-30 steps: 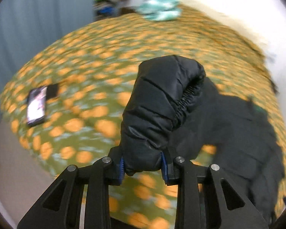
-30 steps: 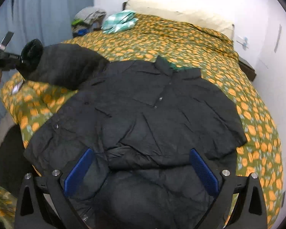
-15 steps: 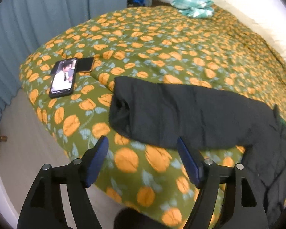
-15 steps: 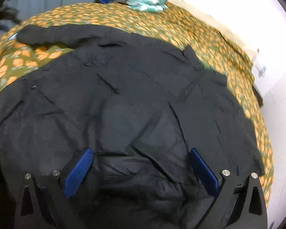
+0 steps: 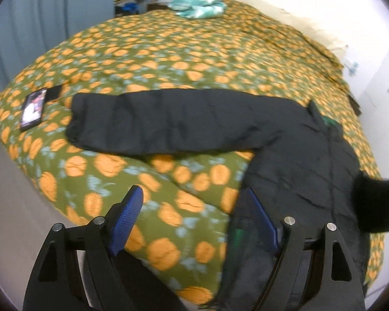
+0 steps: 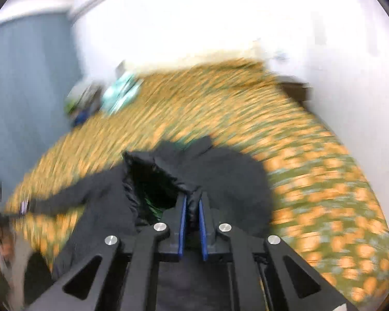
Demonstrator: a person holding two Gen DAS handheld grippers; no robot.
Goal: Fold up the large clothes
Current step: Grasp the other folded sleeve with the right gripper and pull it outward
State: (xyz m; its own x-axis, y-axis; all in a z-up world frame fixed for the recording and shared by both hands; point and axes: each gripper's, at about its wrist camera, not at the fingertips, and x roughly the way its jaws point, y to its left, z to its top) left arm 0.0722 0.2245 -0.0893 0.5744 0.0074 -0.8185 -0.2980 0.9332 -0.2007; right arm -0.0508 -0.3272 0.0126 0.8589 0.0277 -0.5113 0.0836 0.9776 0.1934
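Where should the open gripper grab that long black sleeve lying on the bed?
Probably the cuff end of the sleeve, beside the phone. It lies flat with an open edge, so the left gripper could come from the bed's edge.

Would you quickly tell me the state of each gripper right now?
Left gripper: jaws opening, nothing pressed between them; the jacket sleeve lies flat on the bed.
Right gripper: closed on a fold of the black jacket.
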